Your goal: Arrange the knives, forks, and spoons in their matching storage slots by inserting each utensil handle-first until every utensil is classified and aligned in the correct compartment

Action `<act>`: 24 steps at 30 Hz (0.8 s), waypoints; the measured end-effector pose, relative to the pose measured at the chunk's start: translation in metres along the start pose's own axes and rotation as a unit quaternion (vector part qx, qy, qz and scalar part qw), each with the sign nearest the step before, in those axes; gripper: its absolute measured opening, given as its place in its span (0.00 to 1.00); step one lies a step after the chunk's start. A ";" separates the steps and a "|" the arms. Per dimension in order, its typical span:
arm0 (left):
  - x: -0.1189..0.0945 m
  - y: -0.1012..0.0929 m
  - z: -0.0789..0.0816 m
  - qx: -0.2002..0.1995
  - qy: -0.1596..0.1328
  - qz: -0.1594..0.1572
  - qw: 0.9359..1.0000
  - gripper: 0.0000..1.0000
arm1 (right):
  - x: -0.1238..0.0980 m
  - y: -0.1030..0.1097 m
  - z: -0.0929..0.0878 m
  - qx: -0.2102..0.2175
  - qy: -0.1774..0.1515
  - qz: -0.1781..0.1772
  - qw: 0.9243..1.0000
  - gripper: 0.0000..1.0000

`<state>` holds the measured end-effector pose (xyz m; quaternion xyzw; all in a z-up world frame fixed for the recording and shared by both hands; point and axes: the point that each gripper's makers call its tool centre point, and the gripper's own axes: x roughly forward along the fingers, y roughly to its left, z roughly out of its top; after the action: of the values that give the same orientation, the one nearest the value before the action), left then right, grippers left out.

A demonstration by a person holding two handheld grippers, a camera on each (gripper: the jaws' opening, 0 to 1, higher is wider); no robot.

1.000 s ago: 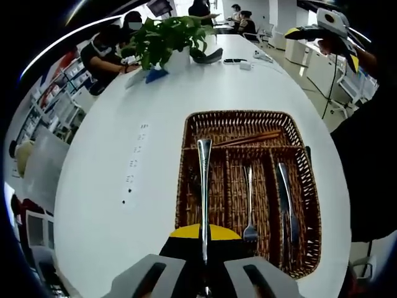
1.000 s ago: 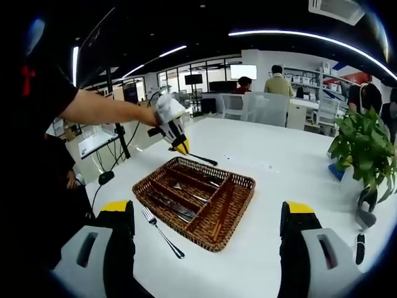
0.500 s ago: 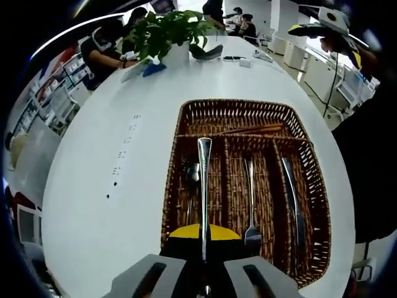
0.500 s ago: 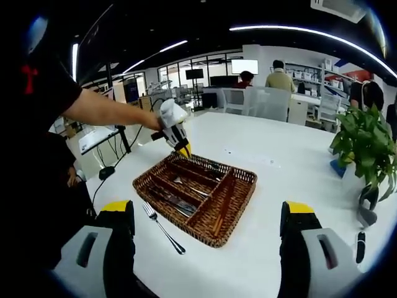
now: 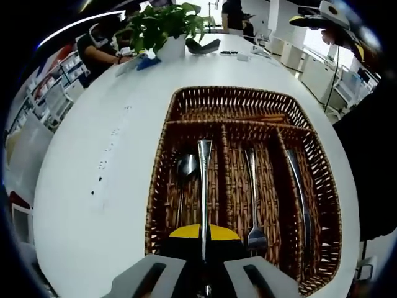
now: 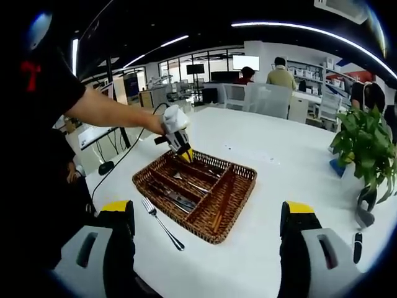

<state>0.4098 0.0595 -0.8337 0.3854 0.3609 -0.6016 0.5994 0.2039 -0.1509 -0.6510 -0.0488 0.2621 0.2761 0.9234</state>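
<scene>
Left gripper view: looking down along a slim silver utensil handle [image 5: 204,186] clamped between the left gripper [image 5: 203,273] fingers, pointing forward over the brown woven wicker cutlery tray [image 5: 161,180] on the white surface [image 5: 99,149]. Handle hanging above the leftmost long slot, just beside a silver spoon [image 5: 184,171] already lying there; silver fork [image 5: 253,198] in the next slot over, silver knife [image 5: 298,189] in the far one, brown chopsticks [image 5: 248,118] in the cross compartment. Head of the held utensil hidden between the fingers, so cannot tell its kind.

Best done by keeping the handle parallel to the wicker dividers, lowering the far tip first into the slot with the spoon if it matches, sliding forward, then letting go low to avoid a bounce.

Right gripper view: right gripper [image 6: 205,248] fingers spread wide, grasping nothing, well back from the tray; a second silver fork [image 6: 162,225] lying loose on the surface just beside the tray, not yet sorted.
</scene>
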 end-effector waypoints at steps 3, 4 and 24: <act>0.004 0.001 -0.001 -0.002 0.002 0.000 1.000 0.00 | -0.001 0.001 -0.003 0.001 0.004 -0.003 1.000 0.99; 0.005 0.002 -0.002 -0.004 0.002 0.000 1.000 0.00 | -0.001 0.001 -0.004 0.001 0.005 -0.003 1.000 0.99; 0.030 0.009 -0.010 -0.011 0.072 -0.015 0.997 0.00 | -0.003 0.000 -0.011 0.002 0.010 -0.013 1.000 0.99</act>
<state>0.4197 0.0547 -0.8645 0.4156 0.4157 -0.5770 0.5670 0.1970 -0.1546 -0.6587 -0.0528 0.2717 0.2631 0.9242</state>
